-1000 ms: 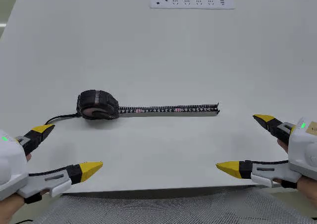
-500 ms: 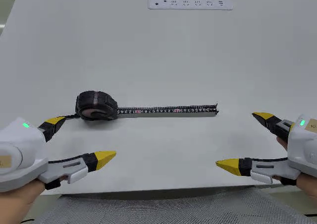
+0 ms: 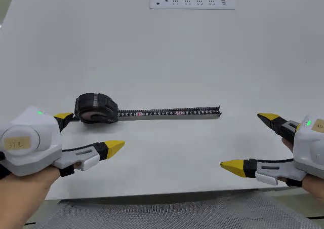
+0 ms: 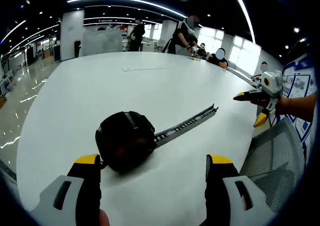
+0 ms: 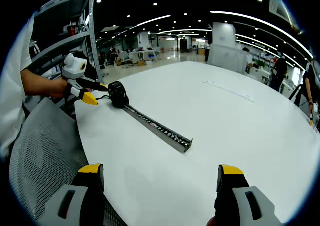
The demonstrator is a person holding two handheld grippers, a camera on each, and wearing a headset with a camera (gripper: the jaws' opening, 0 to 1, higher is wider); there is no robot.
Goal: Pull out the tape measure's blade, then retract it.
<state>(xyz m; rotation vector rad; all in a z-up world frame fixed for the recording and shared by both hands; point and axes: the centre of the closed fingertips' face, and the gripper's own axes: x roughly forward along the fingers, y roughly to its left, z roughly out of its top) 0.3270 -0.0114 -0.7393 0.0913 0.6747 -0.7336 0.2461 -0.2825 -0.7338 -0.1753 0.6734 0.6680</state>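
The white bench is taking up most of the head view, with a grey mesh chair showing at its near edge. The left gripper is hovering low over the bench with its jaws spread wide and nothing between them. Its far jaw tip is sitting just beside the black tape measure, not touching it. The right gripper is hovering at the other side, also released and gripping nothing, well apart from the tape measure's case and off to the side of the blade's free end.

The tape measure is lying on the bench just ahead of the left gripper. Its blade is stretching flat across the bench toward the right gripper's side and ending in a small hook. A white power strip is lying near the far edge.

The left gripper view is looking at the case from close up, roughly centred between its own jaws, and is taking in people at the far side of the bench. The right gripper view is looking along the blade from its hook end, with a shelf rack standing behind the left gripper.
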